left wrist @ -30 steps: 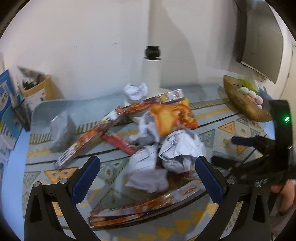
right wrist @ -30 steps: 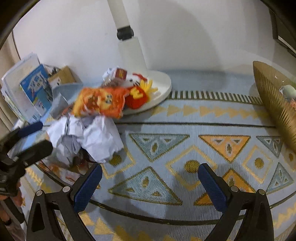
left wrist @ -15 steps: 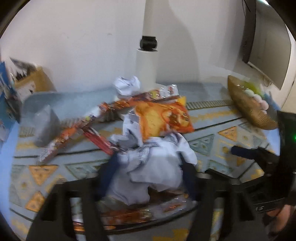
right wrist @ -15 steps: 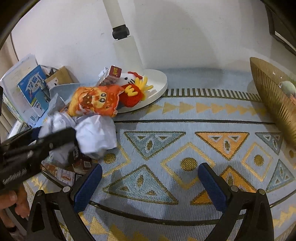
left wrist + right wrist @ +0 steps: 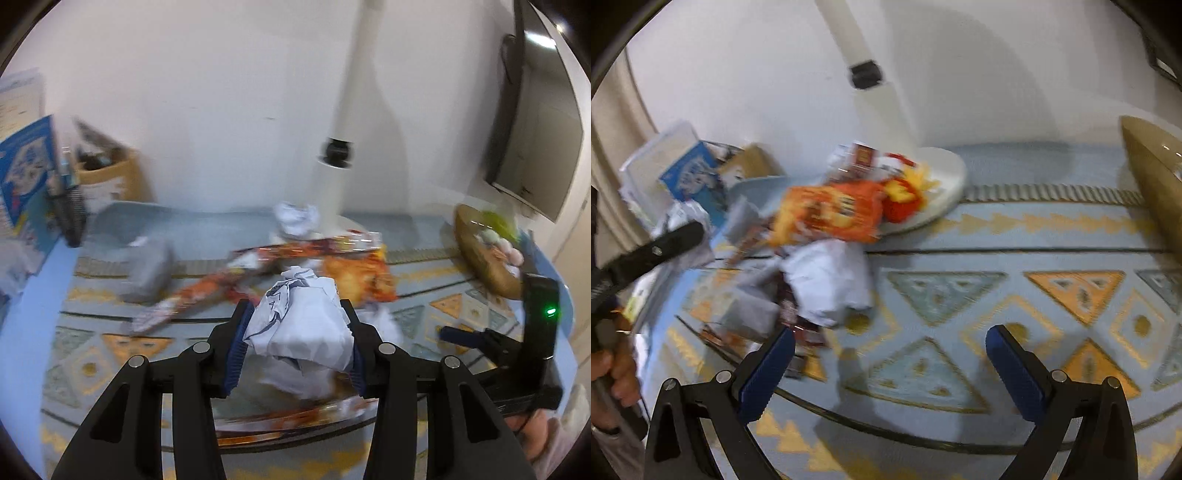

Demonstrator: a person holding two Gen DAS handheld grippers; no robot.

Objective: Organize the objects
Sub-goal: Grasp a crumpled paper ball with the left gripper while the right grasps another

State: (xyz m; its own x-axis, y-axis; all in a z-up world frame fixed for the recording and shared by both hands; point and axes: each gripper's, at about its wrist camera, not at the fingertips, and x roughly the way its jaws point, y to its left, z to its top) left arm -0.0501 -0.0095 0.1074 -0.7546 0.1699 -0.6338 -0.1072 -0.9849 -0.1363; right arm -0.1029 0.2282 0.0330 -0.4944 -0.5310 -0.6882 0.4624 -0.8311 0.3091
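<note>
- Here, at the left of the left wrist view, a grey crumpled wad (image 5: pixel 149 269) lies on the patterned rug (image 5: pixel 92 354), well apart from the main pile.
- At centre frame the left gripper (image 5: pixel 295 343) is clamped on a crumpled white paper ball (image 5: pixel 301 325), lifted above the pile; the ball is roughly round, so no long axis can be told.
- Three more white paper wads can be counted: one under the ball, one by the white stand (image 5: pixel 332 162), and the one in the right wrist view (image 5: pixel 827 280).
- One long orange snack wrapper (image 5: pixel 221 288) runs from lower left up to the right.
- Only the right wrist view shows the red-and-yellow plush toy (image 5: pixel 905 195) and the orange snack bag (image 5: pixel 827 214) face on.
- The right gripper (image 5: pixel 890 354) is spread wide, holding nothing, over bare rug.
- At far right, one gold bowl (image 5: pixel 1152 173).
</note>
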